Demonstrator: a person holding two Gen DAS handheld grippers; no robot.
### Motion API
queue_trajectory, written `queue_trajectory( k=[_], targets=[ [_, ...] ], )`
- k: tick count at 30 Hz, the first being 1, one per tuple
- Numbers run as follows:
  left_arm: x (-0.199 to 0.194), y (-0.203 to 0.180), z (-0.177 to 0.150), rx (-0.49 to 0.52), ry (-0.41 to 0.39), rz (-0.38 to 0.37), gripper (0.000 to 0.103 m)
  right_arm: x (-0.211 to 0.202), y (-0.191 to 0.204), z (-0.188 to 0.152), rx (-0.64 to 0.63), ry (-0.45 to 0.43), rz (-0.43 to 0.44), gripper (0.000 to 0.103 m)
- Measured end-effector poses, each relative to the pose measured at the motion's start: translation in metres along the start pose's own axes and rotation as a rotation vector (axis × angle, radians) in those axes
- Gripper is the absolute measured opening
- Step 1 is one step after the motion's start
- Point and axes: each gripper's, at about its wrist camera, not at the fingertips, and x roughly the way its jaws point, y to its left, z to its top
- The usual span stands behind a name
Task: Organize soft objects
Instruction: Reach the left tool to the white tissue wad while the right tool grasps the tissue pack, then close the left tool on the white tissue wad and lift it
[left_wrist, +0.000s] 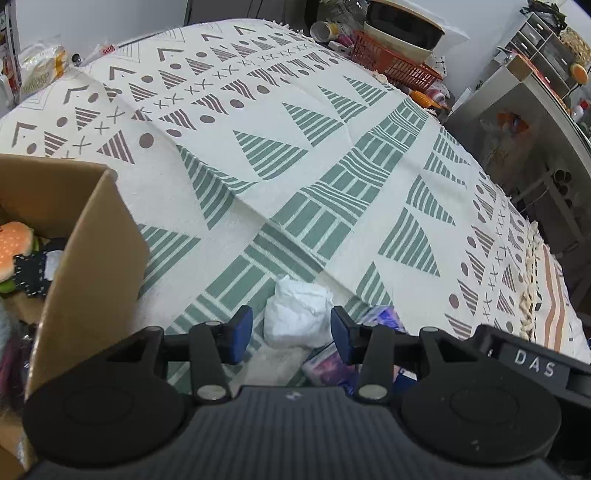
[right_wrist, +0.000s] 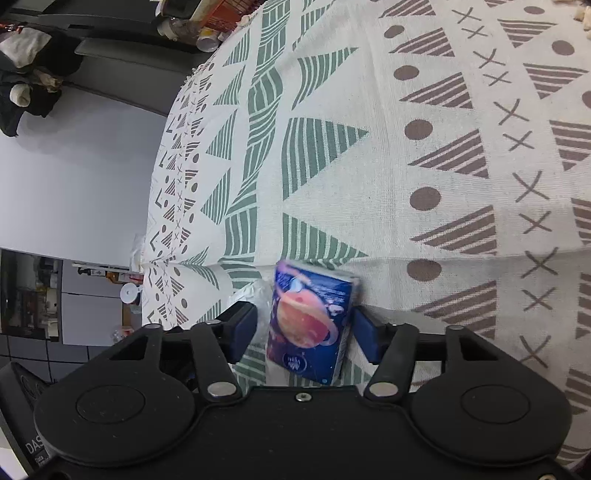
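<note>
Blue tissue pack (right_wrist: 310, 325) sits between my open right claw (right_wrist: 304, 332); white wad (left_wrist: 297, 317) at twelve o'clock of my open left claw (left_wrist: 291, 334).

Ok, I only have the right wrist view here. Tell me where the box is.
Observer: A cardboard box stands open just left of the left gripper.
Operator: Say what's in it.
Observer: A plush burger lies inside, next to a dark item I can't identify.
Operator: Report what the left gripper is doing.
Observer: It is open, with its jaws on either side of a crumpled white wad on the patterned cloth.
</note>
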Motion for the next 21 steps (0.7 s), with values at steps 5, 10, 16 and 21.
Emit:
queue_trajectory(
  k=[5,10,16,21],
  targets=[
    [0.011,0.001,0.006,-0.019,0.015,-0.01,0.048,0.006,-0.001,0.003,-0.007,-0.001,-0.008,0.04],
    [0.022,0.003,0.008,-0.043,0.021,-0.014,0.049,0.009,0.0,0.004,-0.024,-0.006,-0.026,0.029],
    [0.023,0.004,0.004,-0.04,0.009,0.001,0.045,0.005,0.008,0.002,-0.093,-0.03,-0.028,0.023],
    [0.011,0.006,0.0,-0.048,0.002,0.007,0.044,-0.001,0.012,0.002,-0.125,-0.05,-0.024,0.021]
  ],
)
